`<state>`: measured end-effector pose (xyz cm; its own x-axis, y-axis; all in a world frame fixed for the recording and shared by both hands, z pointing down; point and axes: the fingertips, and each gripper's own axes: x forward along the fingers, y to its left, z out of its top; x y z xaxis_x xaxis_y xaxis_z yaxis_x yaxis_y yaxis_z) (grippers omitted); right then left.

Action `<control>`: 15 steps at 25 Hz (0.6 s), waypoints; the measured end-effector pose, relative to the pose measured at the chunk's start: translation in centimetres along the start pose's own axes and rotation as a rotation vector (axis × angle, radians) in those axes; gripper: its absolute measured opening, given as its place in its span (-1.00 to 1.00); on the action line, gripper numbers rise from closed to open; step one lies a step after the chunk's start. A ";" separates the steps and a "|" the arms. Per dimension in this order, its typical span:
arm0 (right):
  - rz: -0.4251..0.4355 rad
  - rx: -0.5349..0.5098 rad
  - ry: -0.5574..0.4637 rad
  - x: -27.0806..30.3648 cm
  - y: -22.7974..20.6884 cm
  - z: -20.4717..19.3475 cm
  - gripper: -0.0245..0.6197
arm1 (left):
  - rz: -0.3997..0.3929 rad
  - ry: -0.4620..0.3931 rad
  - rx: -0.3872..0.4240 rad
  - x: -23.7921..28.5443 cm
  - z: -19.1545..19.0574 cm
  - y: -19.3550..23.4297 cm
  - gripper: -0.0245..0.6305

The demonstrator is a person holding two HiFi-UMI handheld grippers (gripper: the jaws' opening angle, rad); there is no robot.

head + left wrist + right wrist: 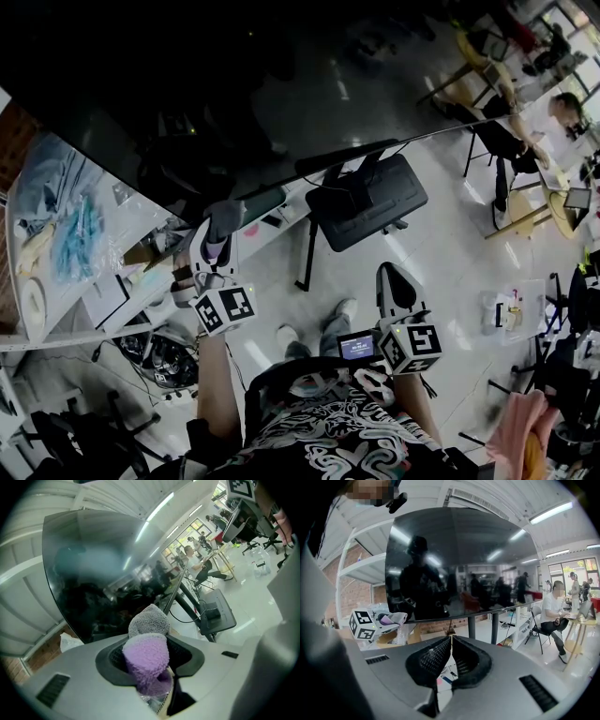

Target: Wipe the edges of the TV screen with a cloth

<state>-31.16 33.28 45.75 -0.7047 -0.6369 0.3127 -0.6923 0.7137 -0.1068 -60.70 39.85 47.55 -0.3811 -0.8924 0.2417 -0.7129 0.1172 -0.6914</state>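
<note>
The big dark TV screen [234,84] fills the top of the head view, its lower edge running from the left down to the middle. My left gripper [218,242] is shut on a folded purple and grey cloth [225,216], whose tip sits at the screen's lower edge near its left end. In the left gripper view the cloth [146,656] bulges out between the jaws, right in front of the screen [89,573]. My right gripper [395,278] hangs lower and further right, away from the TV, shut with nothing in it [451,641]. It looks at the screen [459,559] and the left gripper [386,619].
The TV's black stand base [367,199] rests on the floor below the screen. A cluttered white table [66,253] stands at the left. A person [553,604] sits on a chair at the right, near tables. A pink cloth [516,427] lies at the lower right.
</note>
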 end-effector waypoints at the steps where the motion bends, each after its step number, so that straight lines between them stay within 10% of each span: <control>1: 0.001 0.000 0.000 0.0 -0.1 0.0 -0.82 | -0.002 0.000 0.000 0.1 0.1 -0.1 -0.41; 15: 0.003 0.005 0.001 0.3 -1.3 0.2 -0.82 | -0.017 -0.009 0.013 1.1 1.6 -1.1 -0.41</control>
<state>-30.52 32.12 45.79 -0.7068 -0.6345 0.3129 -0.6908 0.7142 -0.1123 -59.36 38.04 47.45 -0.3634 -0.8981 0.2476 -0.7118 0.0963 -0.6957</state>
